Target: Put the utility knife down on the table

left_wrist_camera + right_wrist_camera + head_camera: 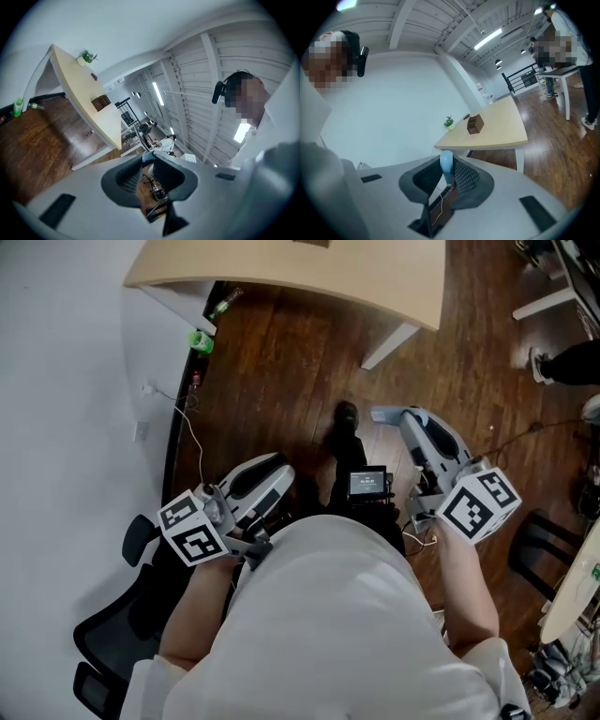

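A light blue utility knife stands upright between the jaws of my right gripper, which is shut on it. In the head view the knife sticks out past the right gripper over the wooden floor. The pale wooden table lies ahead at the top of the head view, well clear of both grippers. From the right gripper the table shows beyond the knife. My left gripper is held at waist height; its jaws stand a little apart with nothing between them.
A brown box and a small potted plant sit on the table. A green bottle and a cable lie by the white wall at the left. A black office chair is behind on the left. Another person's legs are at the right.
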Tool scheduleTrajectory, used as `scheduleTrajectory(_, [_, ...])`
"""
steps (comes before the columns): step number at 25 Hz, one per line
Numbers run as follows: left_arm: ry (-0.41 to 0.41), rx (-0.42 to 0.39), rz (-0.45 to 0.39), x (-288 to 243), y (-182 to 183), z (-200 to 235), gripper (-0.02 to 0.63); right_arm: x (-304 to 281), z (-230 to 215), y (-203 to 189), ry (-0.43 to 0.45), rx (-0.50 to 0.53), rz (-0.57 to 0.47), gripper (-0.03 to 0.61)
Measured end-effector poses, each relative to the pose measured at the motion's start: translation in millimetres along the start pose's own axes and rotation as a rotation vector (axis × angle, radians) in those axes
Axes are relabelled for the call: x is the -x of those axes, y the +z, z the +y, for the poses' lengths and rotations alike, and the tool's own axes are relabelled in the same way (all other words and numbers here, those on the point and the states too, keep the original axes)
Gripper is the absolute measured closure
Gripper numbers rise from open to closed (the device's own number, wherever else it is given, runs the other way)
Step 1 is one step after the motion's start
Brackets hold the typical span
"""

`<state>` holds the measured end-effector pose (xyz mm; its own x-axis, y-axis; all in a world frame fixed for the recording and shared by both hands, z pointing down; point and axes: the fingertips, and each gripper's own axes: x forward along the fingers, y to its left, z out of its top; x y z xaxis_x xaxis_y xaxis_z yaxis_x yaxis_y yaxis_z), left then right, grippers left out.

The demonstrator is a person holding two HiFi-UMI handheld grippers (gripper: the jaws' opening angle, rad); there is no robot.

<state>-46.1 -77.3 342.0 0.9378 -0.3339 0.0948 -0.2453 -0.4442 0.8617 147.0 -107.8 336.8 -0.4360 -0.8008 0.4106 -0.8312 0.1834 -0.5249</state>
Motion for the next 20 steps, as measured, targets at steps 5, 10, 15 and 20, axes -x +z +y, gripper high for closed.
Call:
scheduleTrajectory(5, [0.078,0.013,-0.034,-71.0,64.2,46.2,0.535,-82.0,-64.7,60.5,0.069,-0.013,0.035,0.508])
scheduleTrajectory(10, [0.119,-0.003,-0.088,-91.5,84.7,53.1,0.535,-109.8,-73.6,82.1,0.147,0.029,0.079,0.508])
scheduleTrajectory(15, [0.151,-0.035,-0.198,-20.1,-58.6,-31.3,0.535,15.3,-25.2,-20.3,0.232,0.1,0.112,0.508])
scheduleTrajectory(20, [0.174,-0.039,-0.223,-20.5,-153.1,-75.0,0.535,94.0,-41.7,-76.7,0.26,0.11,0.143,0.508])
